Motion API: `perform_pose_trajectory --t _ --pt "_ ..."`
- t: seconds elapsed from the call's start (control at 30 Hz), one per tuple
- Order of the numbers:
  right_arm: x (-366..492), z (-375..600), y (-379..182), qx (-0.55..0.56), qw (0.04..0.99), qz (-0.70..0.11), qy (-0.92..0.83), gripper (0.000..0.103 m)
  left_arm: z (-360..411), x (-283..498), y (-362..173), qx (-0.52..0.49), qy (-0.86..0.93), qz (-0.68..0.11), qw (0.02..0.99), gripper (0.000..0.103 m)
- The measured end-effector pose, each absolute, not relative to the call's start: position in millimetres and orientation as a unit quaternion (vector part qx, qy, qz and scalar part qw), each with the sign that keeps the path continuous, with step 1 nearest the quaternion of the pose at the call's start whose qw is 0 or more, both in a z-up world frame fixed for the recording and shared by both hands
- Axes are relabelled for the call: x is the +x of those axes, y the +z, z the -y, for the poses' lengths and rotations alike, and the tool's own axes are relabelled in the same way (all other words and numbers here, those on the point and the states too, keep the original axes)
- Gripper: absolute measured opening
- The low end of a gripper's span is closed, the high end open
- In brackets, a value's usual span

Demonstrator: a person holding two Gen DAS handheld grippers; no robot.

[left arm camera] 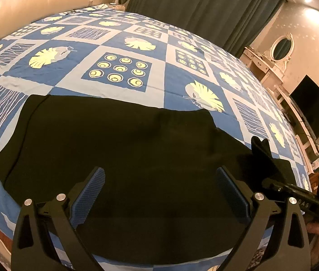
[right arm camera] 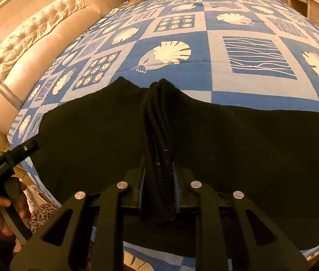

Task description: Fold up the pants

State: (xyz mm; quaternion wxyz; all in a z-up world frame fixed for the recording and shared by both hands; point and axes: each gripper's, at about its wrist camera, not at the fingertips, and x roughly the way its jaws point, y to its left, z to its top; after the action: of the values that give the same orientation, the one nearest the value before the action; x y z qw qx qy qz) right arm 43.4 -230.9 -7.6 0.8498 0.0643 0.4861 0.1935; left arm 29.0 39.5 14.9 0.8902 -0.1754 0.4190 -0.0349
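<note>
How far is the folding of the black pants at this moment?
Done: the pants lie spread flat on the bed sheet. In hand: the right hand-held gripper is shut on a bunched edge of the cloth; the left hand-held gripper is open above it. Left: laying that edge over and finishing.

Black fabric pants (right arm camera: 227, 158): near hem hidden behind right gripper (right arm camera: 159, 180) frame; folds indistinguishable in darkness.
</note>
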Motion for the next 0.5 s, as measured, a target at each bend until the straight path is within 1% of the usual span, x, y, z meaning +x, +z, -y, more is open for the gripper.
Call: perform_pose_trajectory --t 0.5 --pt "39 200 -16 0.021 0.85 -0.49 0.191 0.02 -44 30 9 -0.188 -0.034 -0.426 0.884 0.098"
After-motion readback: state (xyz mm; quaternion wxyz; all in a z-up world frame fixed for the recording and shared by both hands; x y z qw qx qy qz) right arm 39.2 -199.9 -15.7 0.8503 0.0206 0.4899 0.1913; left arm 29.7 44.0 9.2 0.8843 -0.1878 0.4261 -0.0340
